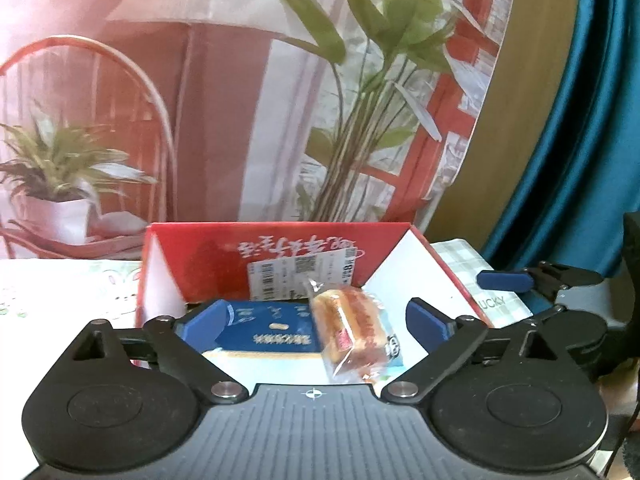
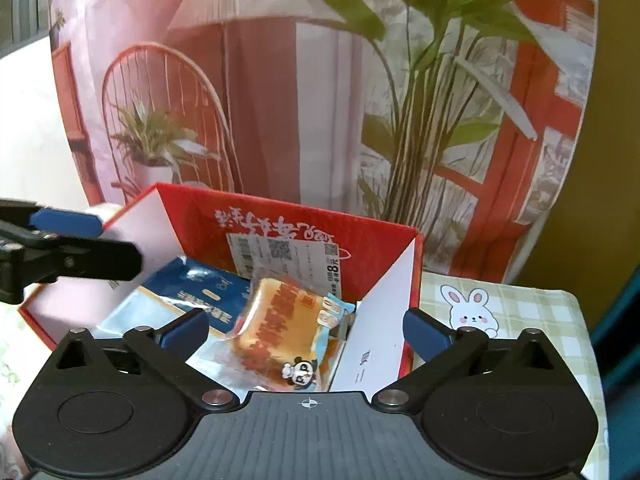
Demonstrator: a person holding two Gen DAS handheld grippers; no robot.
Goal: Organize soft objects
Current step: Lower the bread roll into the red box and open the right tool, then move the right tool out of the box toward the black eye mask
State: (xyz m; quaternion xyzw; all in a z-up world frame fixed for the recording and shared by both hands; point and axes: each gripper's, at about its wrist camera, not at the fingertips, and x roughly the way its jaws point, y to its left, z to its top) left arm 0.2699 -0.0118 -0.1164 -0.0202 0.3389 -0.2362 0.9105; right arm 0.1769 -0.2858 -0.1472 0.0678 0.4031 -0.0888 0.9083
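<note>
A wrapped orange cake (image 1: 352,330) lies in an open red box (image 1: 208,264), resting on a blue and white snack bag (image 1: 268,330). In the right wrist view the cake (image 2: 276,320) leans on the bag (image 2: 188,288) inside the box (image 2: 384,248). My left gripper (image 1: 316,322) is open above the box, with nothing between its blue fingers (image 1: 204,320). My right gripper (image 2: 306,330) is open over the box's near right side, empty. The left gripper's fingers (image 2: 64,220) also show at the left of the right wrist view.
The box stands on a table with a green checked cloth bearing a rabbit print (image 2: 472,312). A printed backdrop of plants and a red chair (image 1: 280,100) stands behind it. A blue curtain (image 1: 580,140) hangs at the right.
</note>
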